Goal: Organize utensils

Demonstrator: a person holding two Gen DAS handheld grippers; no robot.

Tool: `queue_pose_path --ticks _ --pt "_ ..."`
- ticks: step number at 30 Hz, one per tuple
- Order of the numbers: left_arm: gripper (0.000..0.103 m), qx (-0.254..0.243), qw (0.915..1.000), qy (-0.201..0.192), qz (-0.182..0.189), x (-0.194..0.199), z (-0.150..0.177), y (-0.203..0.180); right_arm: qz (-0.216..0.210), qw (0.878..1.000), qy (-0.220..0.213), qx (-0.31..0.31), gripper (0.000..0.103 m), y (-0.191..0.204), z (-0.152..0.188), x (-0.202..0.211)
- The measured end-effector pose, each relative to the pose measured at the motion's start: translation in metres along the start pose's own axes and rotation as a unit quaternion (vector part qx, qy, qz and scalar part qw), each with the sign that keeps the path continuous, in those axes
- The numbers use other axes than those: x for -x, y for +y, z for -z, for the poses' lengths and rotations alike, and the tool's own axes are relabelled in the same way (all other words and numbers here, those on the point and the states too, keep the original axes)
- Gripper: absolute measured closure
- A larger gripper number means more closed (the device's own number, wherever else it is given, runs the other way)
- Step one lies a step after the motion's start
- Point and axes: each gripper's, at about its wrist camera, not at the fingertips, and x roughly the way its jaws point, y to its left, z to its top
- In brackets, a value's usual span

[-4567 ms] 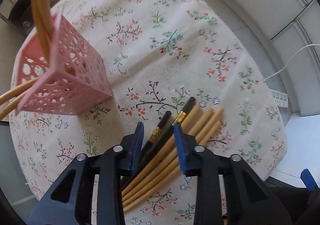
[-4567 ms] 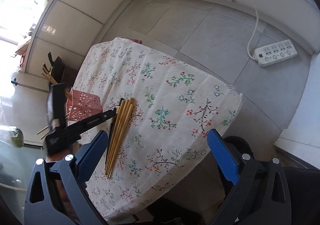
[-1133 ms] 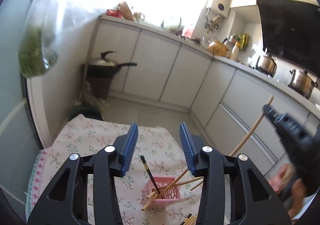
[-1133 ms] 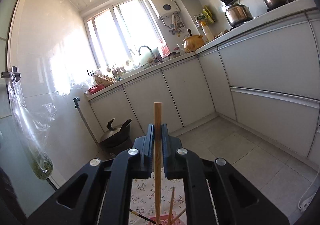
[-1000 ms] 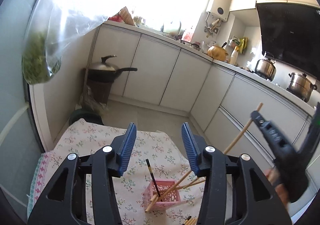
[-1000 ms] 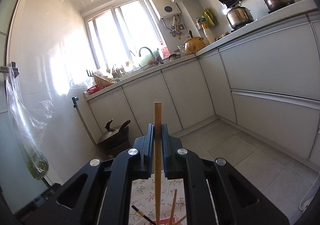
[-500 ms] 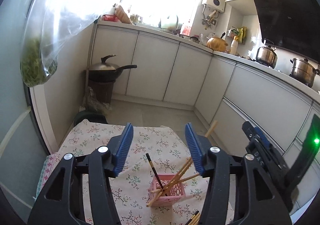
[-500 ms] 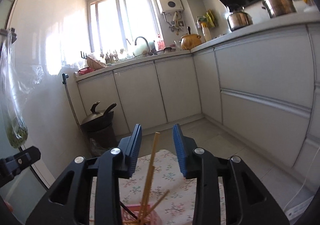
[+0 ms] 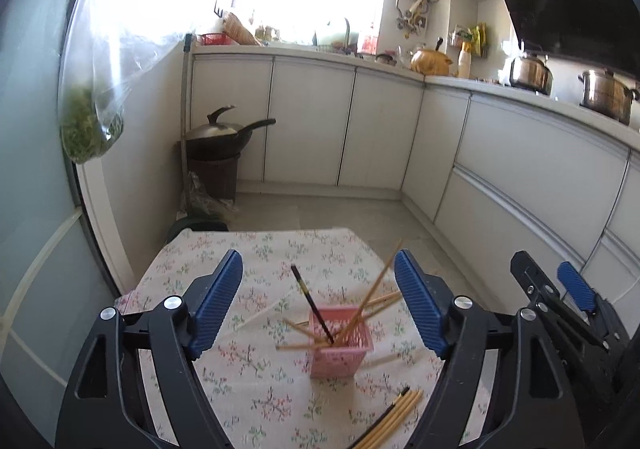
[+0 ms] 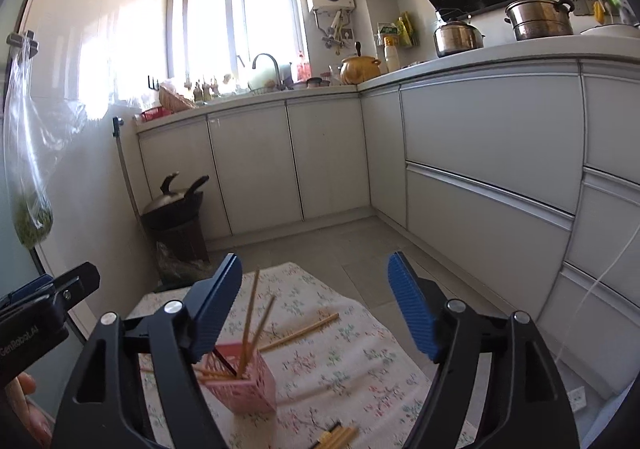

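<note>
Both jaws opening, nothing between them — left gripper [image 9: 318, 305], right gripper [image 10: 314, 307]. Pink basket [image 9: 340, 341] holds some chopsticks; loose chopsticks [image 9: 394, 419] at its 5 o'clock — next pickup needs a reach down.

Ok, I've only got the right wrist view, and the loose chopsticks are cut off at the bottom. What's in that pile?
Observer: The pile has one black chopstick beside at least three wooden ones.
Operator: And the dark thing in the basket, half hidden in my view?
Observer: A black stick, leaning left, its top clear of the wooden ones.
Operator: Is the left gripper carrying anything?
Observer: No, its fingers are opening with nothing held between them.
</note>
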Motion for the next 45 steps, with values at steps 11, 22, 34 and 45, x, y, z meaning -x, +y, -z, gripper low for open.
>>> queue_pose_path --ticks 11,22,34,45 --pt "0.02 -0.012 0.9997 0.021 -0.007 0.016 0.032 -0.012 0.014 0.999 0.034 0.003 0.018 -0.014 0.022 0.025" --pt "0.009 -0.019 0.9994 0.026 -0.016 0.027 0.049 -0.015 0.03 0.998 0.052 -0.005 0.006 -0.027 0.037 0.04" --pt "0.007 0.017 0.9985 0.052 0.002 0.05 0.063 0.026 0.0 0.863 0.374 -0.339 0.006 -0.114 0.079 -0.125" --pt "0.007 0.079 0.9934 0.08 0.019 0.04 0.07 0.071 -0.002 0.741 0.463 -0.487 0.009 -0.103 0.118 -0.306"
